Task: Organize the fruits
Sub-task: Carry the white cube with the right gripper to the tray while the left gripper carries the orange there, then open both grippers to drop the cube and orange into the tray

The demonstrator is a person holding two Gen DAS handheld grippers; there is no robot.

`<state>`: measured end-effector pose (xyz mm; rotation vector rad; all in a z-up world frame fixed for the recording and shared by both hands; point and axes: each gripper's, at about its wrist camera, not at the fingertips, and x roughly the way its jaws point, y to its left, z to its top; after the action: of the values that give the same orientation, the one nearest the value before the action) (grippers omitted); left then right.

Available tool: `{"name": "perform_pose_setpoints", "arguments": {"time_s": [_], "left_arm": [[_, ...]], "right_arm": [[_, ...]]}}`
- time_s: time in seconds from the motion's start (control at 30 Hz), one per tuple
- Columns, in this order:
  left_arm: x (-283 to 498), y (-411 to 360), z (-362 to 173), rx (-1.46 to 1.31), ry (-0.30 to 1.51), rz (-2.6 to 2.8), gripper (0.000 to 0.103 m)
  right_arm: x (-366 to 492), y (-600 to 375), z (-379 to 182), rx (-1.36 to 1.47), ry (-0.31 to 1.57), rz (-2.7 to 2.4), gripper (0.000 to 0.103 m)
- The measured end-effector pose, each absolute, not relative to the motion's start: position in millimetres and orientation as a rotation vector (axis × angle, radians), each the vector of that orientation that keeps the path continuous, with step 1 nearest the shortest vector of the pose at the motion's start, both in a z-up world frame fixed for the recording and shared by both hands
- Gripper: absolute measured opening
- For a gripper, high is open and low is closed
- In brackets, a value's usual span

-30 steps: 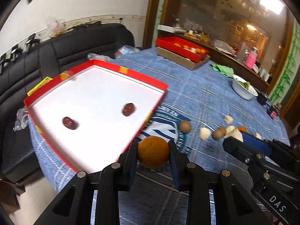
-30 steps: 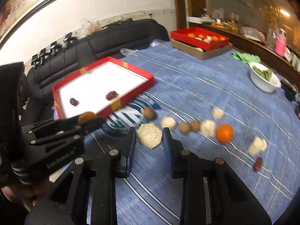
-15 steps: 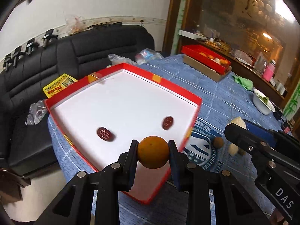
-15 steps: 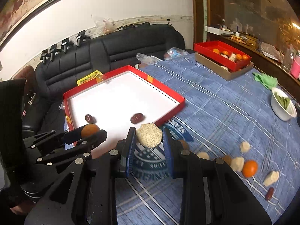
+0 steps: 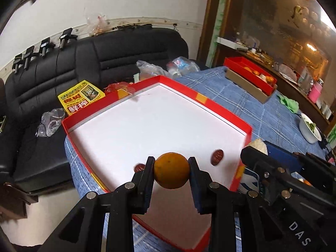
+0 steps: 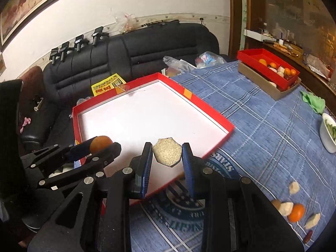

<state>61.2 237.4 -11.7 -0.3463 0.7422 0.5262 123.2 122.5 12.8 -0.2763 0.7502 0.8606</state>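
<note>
My left gripper [image 5: 171, 173] is shut on an orange [image 5: 171, 170] and holds it above the near part of the red tray with a white floor [image 5: 147, 121]. Two dark red dates lie in that tray: one [image 5: 217, 157] right of the orange, one [image 5: 139, 168] half hidden behind the left finger. My right gripper [image 6: 167, 154] is shut on a pale, grainy sesame cake [image 6: 167, 155] over the tray's [image 6: 210, 109] near right edge. In the right wrist view the left gripper [image 6: 100, 145] with its orange [image 6: 100, 143] hangs at the left.
Loose fruits and pale cakes [image 6: 296, 212] lie on the blue checked tablecloth [image 6: 262, 126] at the right. A second red tray of fruit on a cardboard box [image 6: 268, 71] stands at the back. A white bowl [image 6: 327, 134] sits at the right edge. A black sofa [image 5: 63, 73] lies beyond the table.
Both grippers have carried their loads leftward from the tablecloth to above the red tray. The tray looms larger and nearer in both views. Neither grip has altered.
</note>
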Motion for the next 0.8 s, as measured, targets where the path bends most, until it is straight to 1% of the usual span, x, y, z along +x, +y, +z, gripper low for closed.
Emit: {"name": "perform_pose_setpoints", "arguments": {"time_s": [0.23, 0.4, 0.8], "left_arm": [[76.6, 265.2, -16.9, -0.353, 0.766, 0.581, 0.03], [90.0, 286.8, -31.4, -0.368, 0.816, 0.619, 0.03], [106.1, 305.2, -46.5, -0.372, 0.859, 0.668, 0.03]], "right_arm": [[137.9, 147.7, 2.4, -0.291, 0.78, 0.863, 0.028], [155.2, 161.8, -7.7, -0.304, 0.819, 0.854, 0.028], [180.0, 186.8, -34.6, -0.334, 0.891, 0.829, 0.028]]}}
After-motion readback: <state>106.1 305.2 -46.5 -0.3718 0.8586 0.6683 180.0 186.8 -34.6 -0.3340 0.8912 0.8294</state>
